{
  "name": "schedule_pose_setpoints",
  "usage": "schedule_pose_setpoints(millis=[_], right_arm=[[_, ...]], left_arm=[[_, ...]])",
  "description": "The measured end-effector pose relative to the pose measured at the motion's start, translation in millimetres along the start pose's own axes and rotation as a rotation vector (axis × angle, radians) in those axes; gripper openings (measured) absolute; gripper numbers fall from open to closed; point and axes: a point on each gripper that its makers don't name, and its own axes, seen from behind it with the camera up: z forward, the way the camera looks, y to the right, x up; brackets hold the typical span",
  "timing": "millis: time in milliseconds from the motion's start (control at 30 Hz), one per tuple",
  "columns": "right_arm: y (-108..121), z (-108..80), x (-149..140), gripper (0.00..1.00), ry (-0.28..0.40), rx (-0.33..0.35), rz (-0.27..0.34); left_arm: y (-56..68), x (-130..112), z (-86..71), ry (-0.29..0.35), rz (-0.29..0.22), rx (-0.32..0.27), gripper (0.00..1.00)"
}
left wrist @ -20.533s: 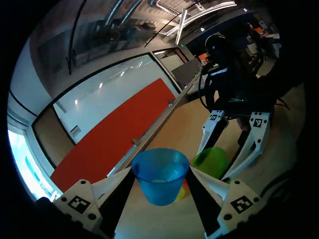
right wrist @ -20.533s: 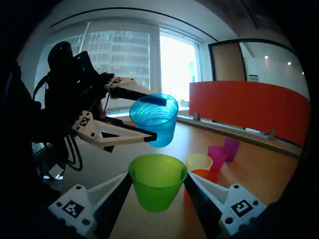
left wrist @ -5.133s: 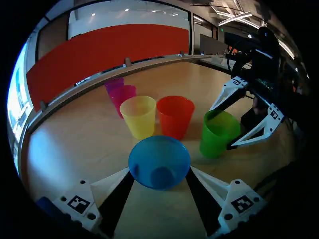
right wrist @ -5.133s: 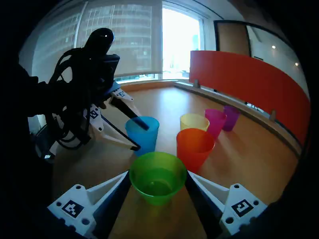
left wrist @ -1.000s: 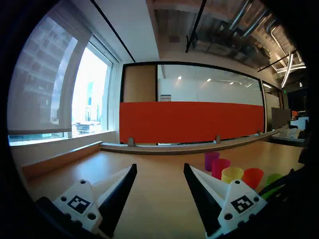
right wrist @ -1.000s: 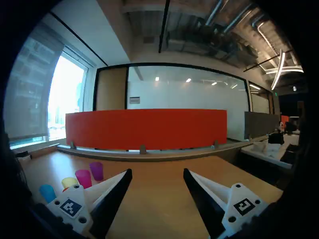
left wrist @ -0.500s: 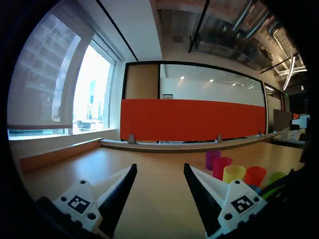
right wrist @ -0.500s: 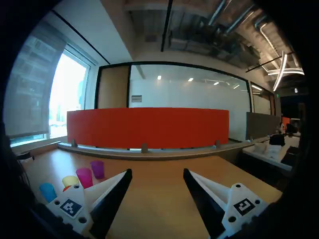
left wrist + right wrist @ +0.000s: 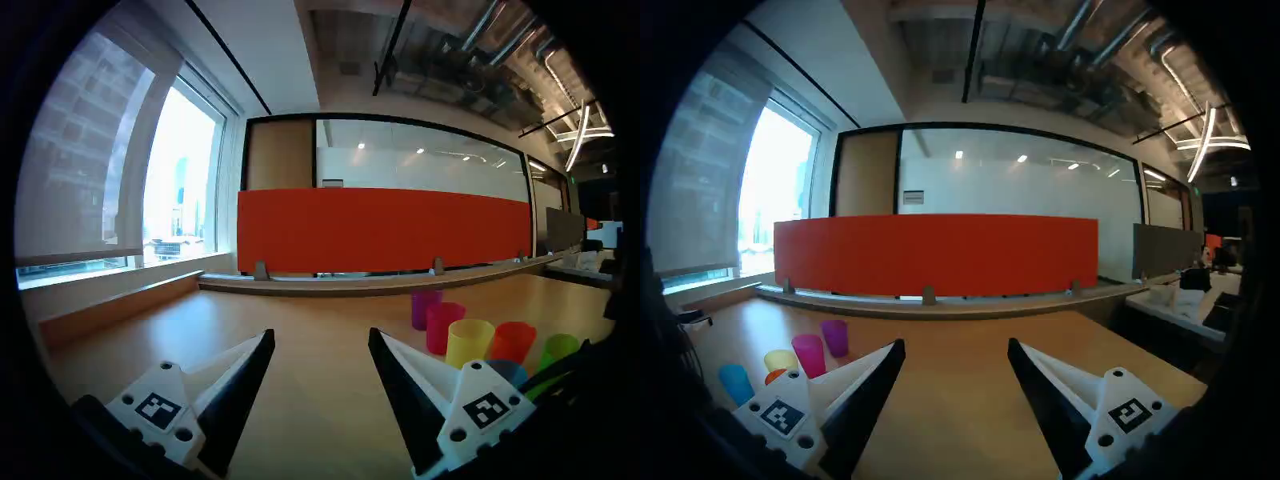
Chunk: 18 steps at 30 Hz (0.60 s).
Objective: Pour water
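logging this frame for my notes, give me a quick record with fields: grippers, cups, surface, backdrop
left gripper: open, empty
right gripper: open, empty
cups: purple cup, pink cup, yellow cup, orange cup, green cup, blue cup
cup state: upright on the table, none gripped
water level: cannot tell
surface: wooden table
backdrop: orange partition, window
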Motion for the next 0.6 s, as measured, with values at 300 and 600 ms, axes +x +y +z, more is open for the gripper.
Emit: schedule_pose_setpoints(millis=[300, 600], right_arm=[[-3.0, -1.9, 1.9, 1.0, 0.005, 0.014, -0.001], [-0.9, -3.1, 4.1, 1.0, 0.02, 0.01, -0.012]], left_arm=[[-2.8, -0.7, 2.0, -0.003, 0.001, 0.007, 0.86], [-1.4, -0.7, 2.9, -0.005, 0.002, 0.006, 0.9]])
